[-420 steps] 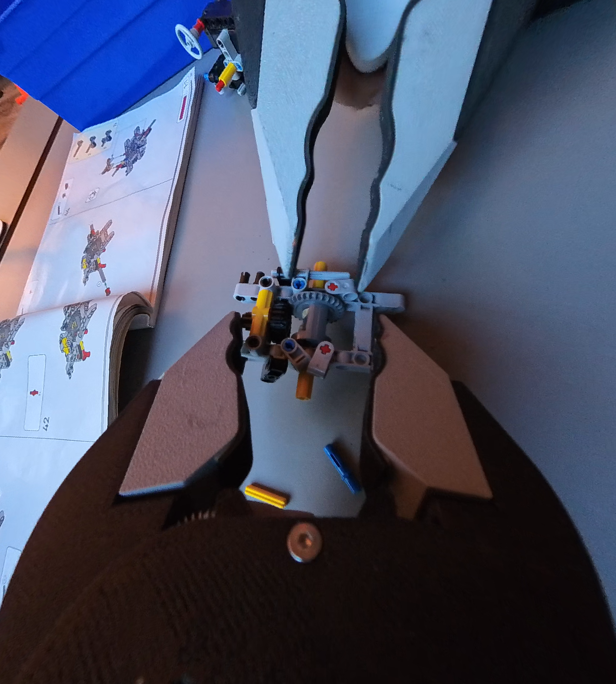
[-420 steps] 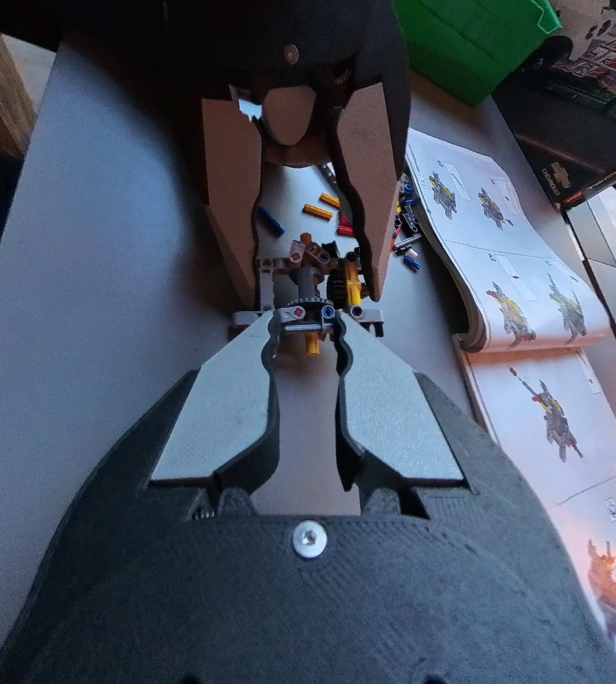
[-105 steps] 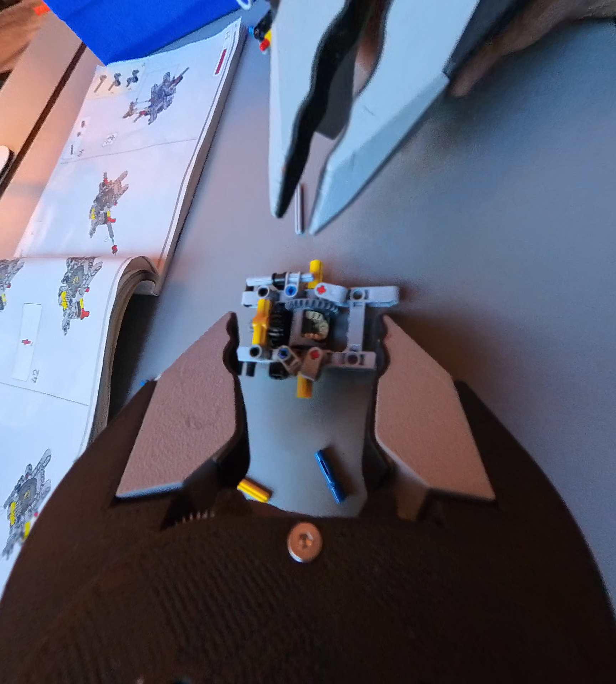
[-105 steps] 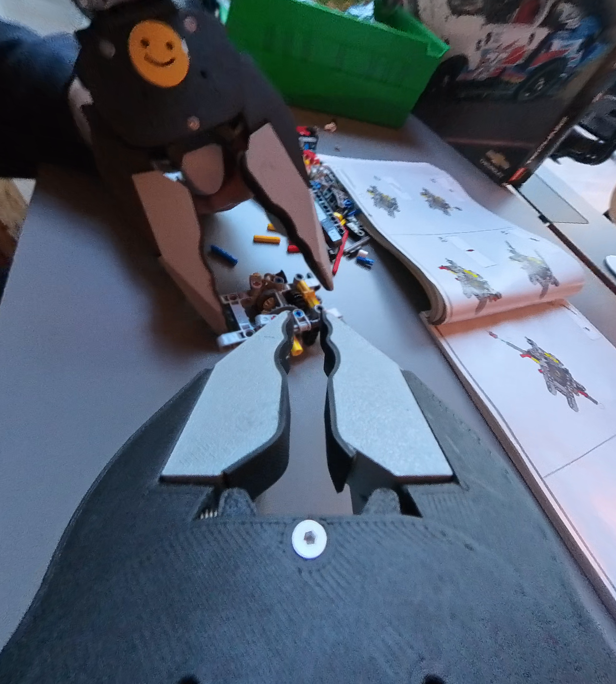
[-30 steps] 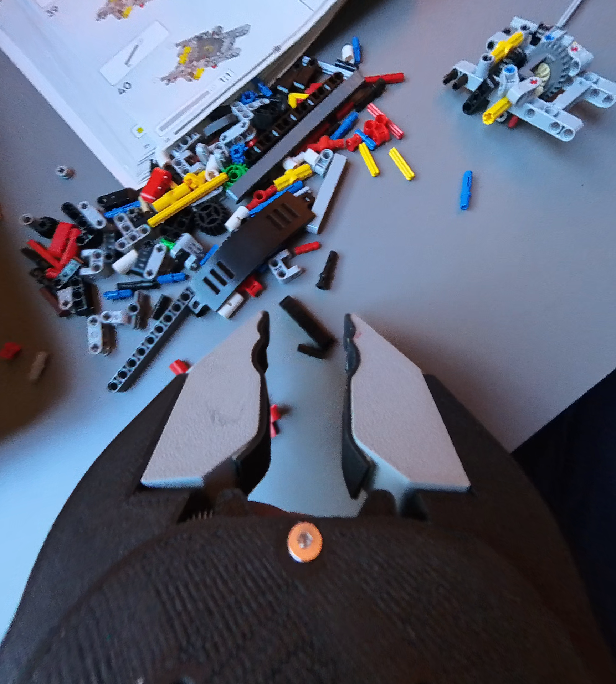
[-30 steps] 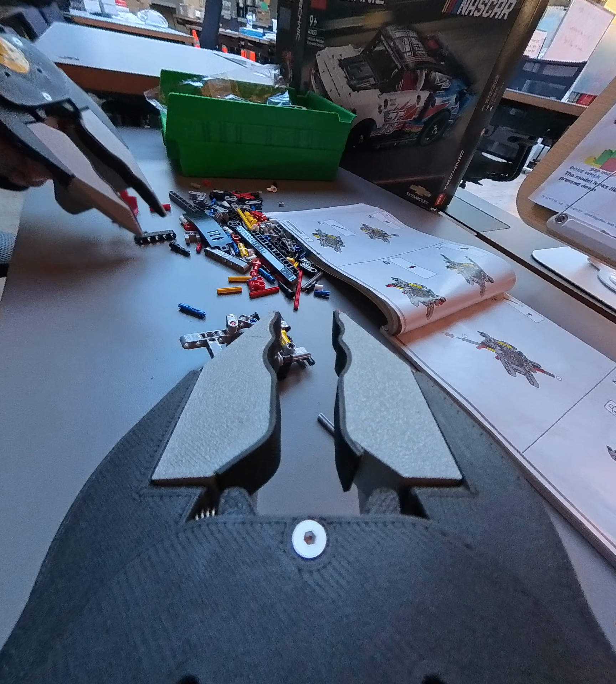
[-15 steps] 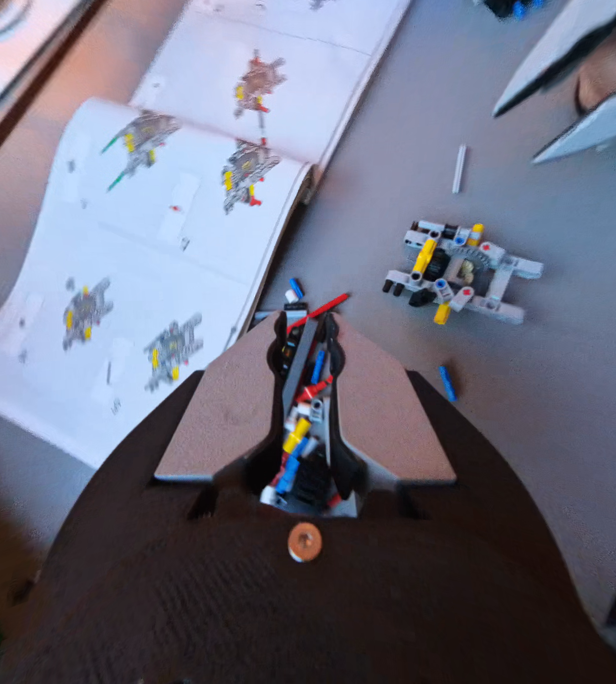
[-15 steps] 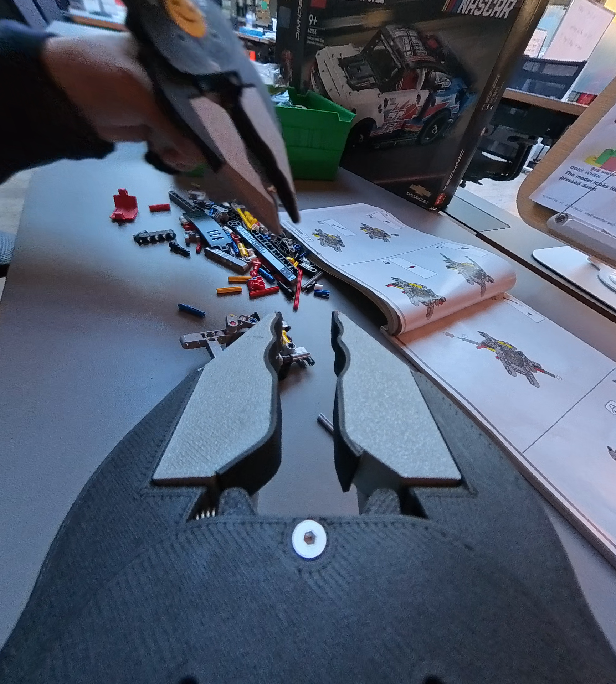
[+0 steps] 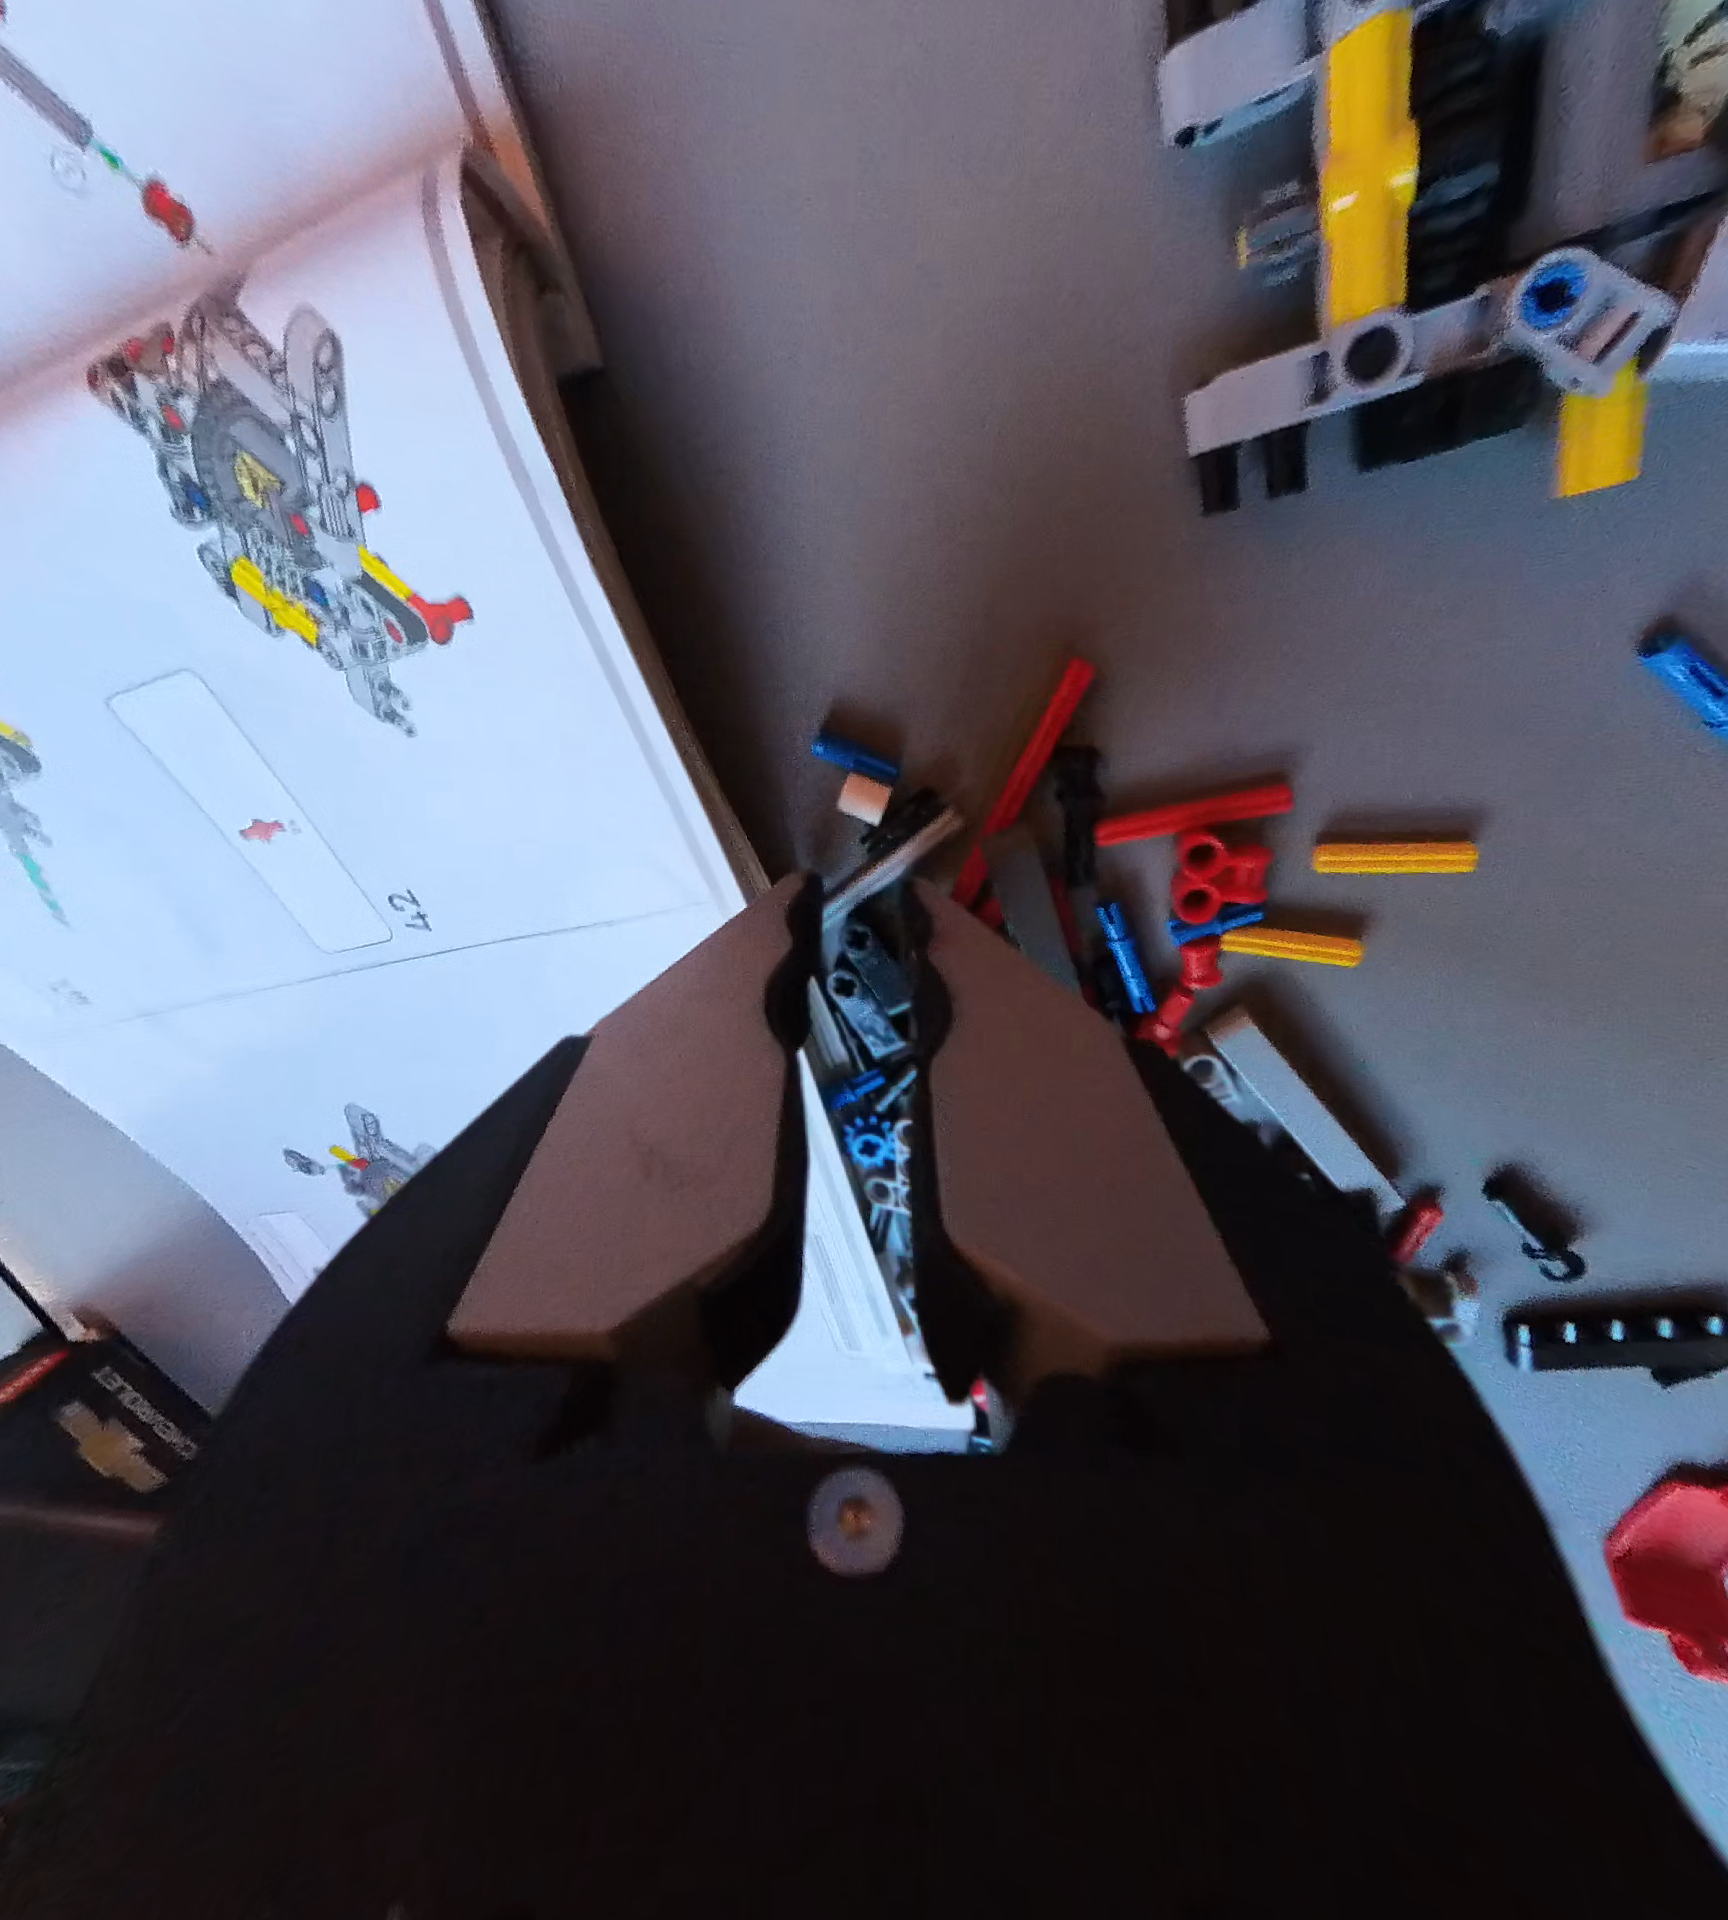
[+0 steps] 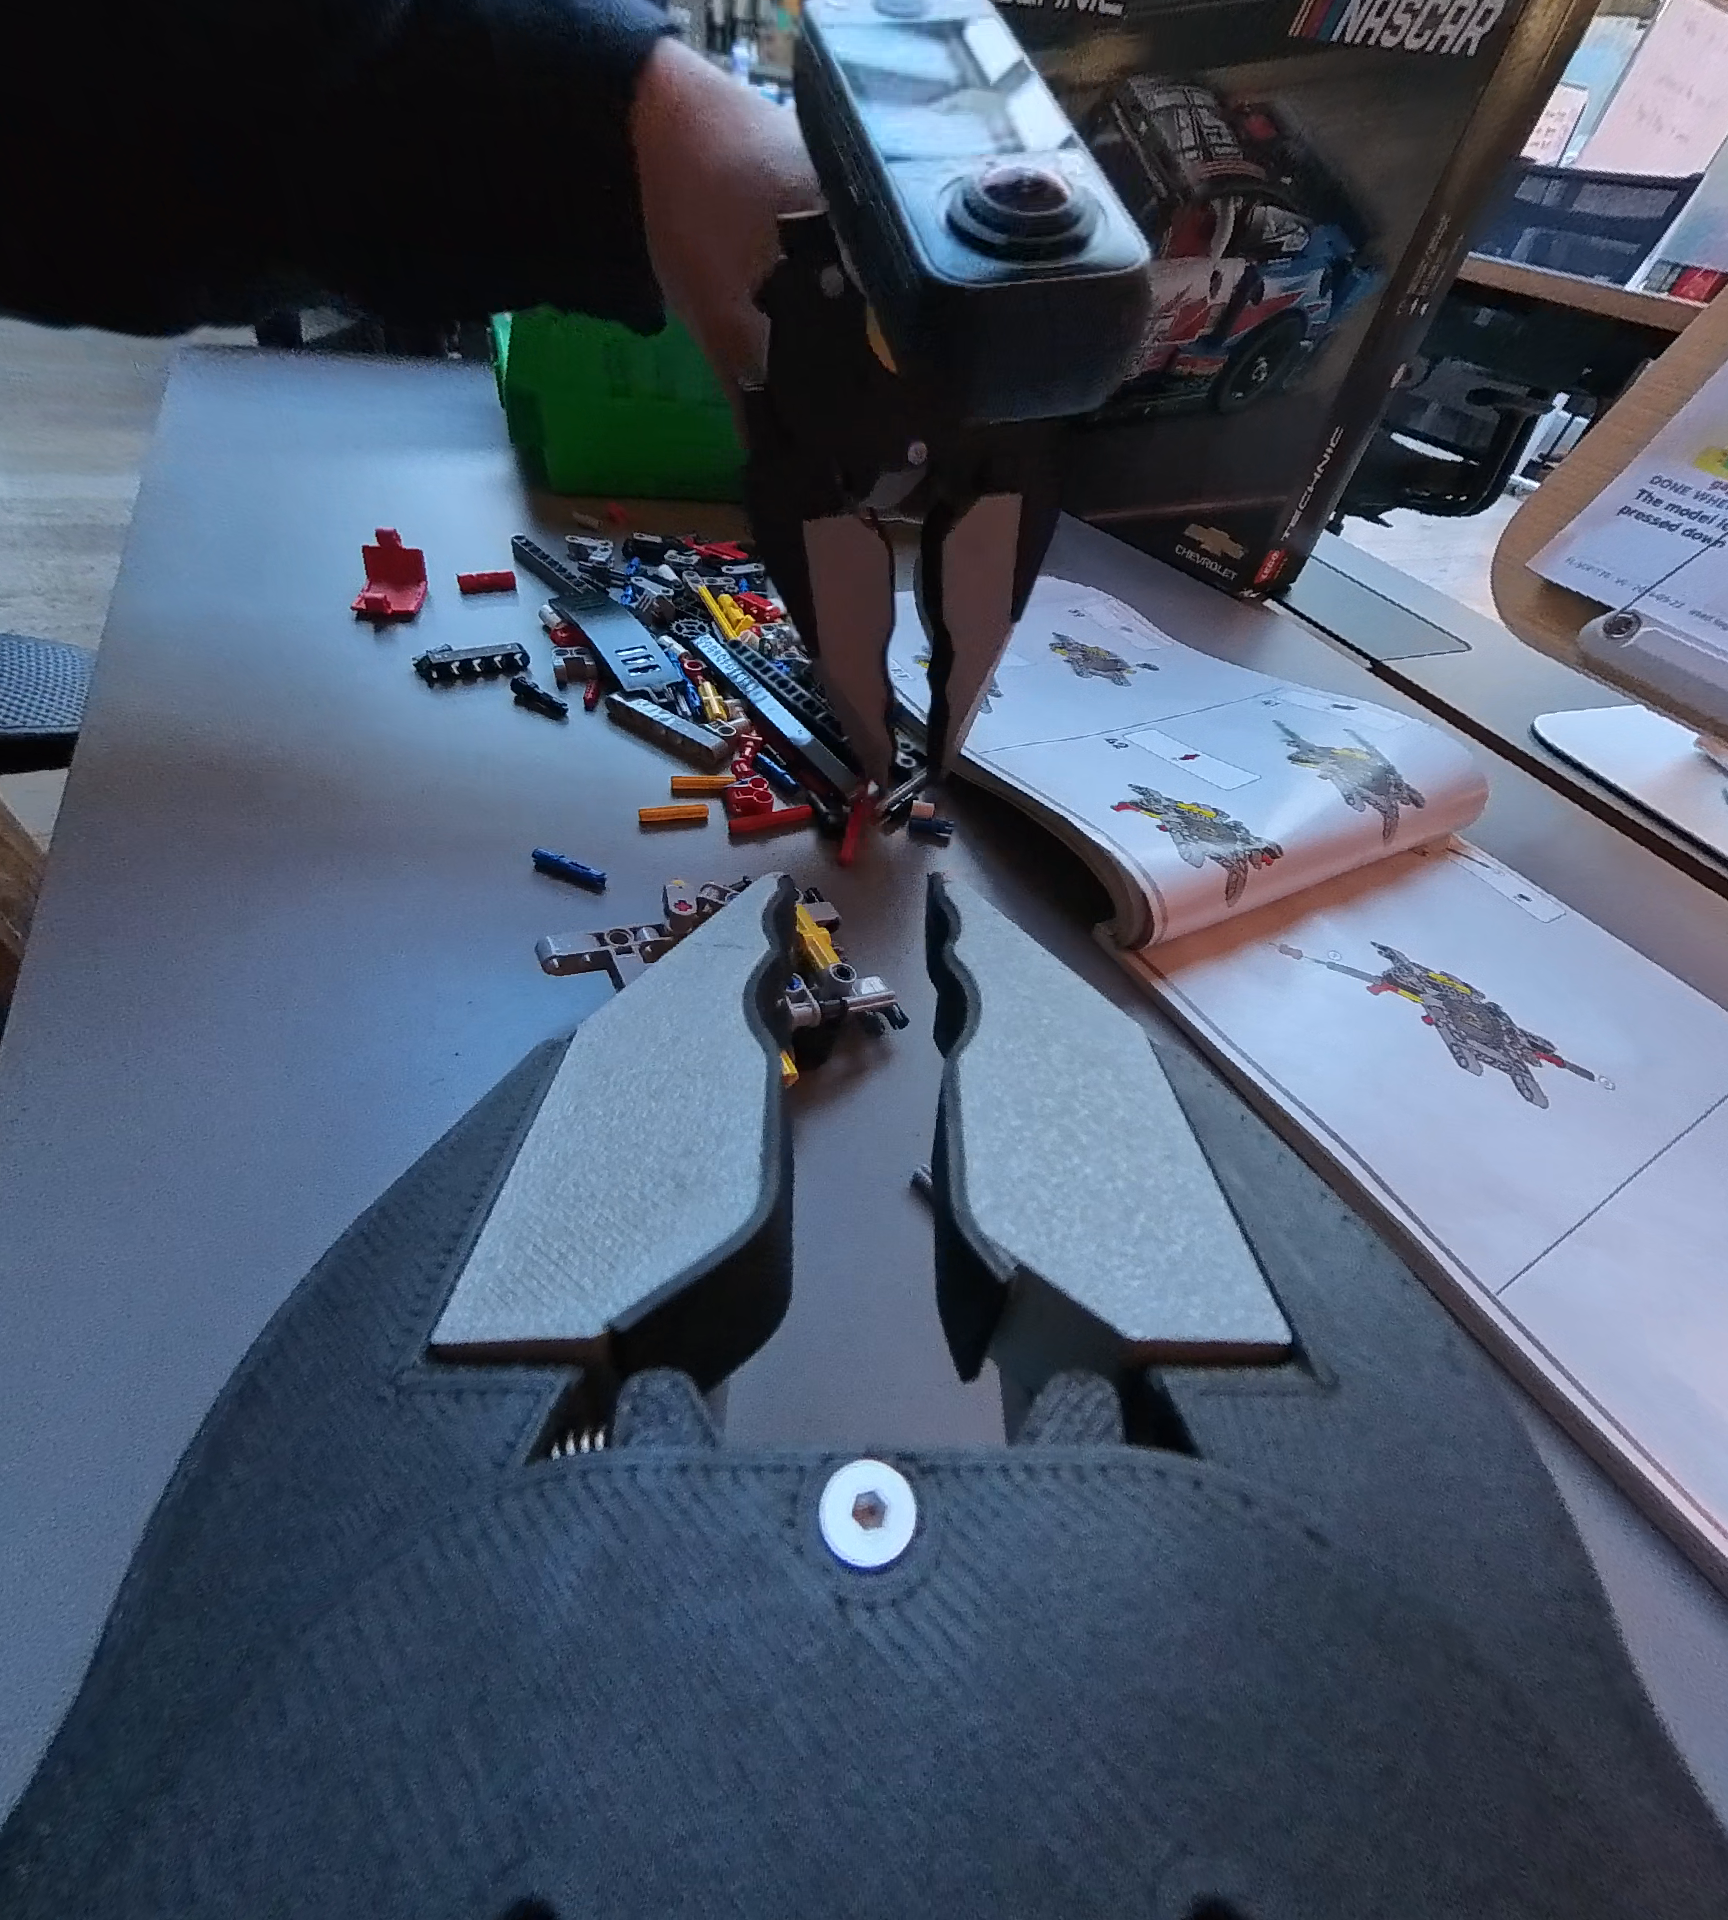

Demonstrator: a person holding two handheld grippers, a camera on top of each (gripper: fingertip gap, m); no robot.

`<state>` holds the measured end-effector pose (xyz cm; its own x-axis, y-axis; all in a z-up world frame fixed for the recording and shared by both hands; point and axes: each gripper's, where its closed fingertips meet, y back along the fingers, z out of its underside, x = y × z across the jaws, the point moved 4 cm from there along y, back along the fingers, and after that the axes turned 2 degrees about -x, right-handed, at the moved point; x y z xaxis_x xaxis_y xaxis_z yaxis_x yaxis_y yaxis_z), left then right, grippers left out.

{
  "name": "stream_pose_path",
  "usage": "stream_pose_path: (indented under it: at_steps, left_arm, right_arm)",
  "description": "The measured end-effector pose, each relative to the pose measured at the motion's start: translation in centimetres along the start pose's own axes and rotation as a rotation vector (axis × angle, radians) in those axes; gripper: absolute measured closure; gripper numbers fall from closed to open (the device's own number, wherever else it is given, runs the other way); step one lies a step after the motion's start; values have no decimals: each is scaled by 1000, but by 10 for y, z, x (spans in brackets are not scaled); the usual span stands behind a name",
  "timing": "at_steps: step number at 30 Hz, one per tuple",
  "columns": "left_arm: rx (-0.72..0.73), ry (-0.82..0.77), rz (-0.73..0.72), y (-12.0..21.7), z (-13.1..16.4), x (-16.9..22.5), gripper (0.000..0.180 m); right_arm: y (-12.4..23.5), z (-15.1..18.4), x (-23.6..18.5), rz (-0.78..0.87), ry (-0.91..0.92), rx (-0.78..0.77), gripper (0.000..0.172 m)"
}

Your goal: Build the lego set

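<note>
**Left wrist view, then right: tight tips in a crowded pile**

Left wrist view. Shows the left gripper [image 9: 865,894] narrowed to a slit at the near edge of the loose parts [image 9: 1192,883], right beside the open booklet [image 9: 268,623] on the counter [image 9: 891,416]. Finds a grey rod [image 9: 891,847] slanting out at the tips. Cannot tell whether pinched or merely lying there: blurred, pad contact unclear. Risks catching neighbouring pieces, scattering the pile, or snagging the page edge, given such crowding. Cuts off the grey-and-yellow assembly [image 9: 1442,260] at the top edge.

Right wrist view. Shows the right gripper [image 10: 860,904] spread, bare between the pads, low over the counter. Places the assembly just beyond, half hidden behind one finger. Could knock it if swung sideways. Leaves a small pin [image 10: 922,1179] mostly covered.
</note>
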<state>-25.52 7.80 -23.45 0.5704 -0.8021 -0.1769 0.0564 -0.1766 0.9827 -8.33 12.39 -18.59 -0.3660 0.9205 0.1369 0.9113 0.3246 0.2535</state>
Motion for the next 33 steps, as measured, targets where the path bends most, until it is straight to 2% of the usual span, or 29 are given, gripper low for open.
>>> stream_pose_path:
  at_steps: [2,6,9,19,23,28,33]
  left_arm:
    - [-2,-38,27,-1,-4,-1,175]
    - [-34,-87,67,-2,-6,-1,177]
    - [-64,-117,39,-2,-2,-6,179]
    - [-29,-20,32,-2,12,-9,179]
    - [37,-1,40,5,6,-7,179]
    - [132,54,-20,20,6,-4,179]
    - [246,177,-144,39,25,14,179]
  right_arm:
    - [0,0,0,0,0,0,150]
    - [0,0,0,1,-2,2,152]
    - [1,0,1,3,-9,5,152]
    - [1,0,2,3,-11,10,153]
    - [1,0,2,-4,-17,14,153]
    - [3,-2,3,-12,-17,34,151]
    - [5,0,21,47,-51,35,151]
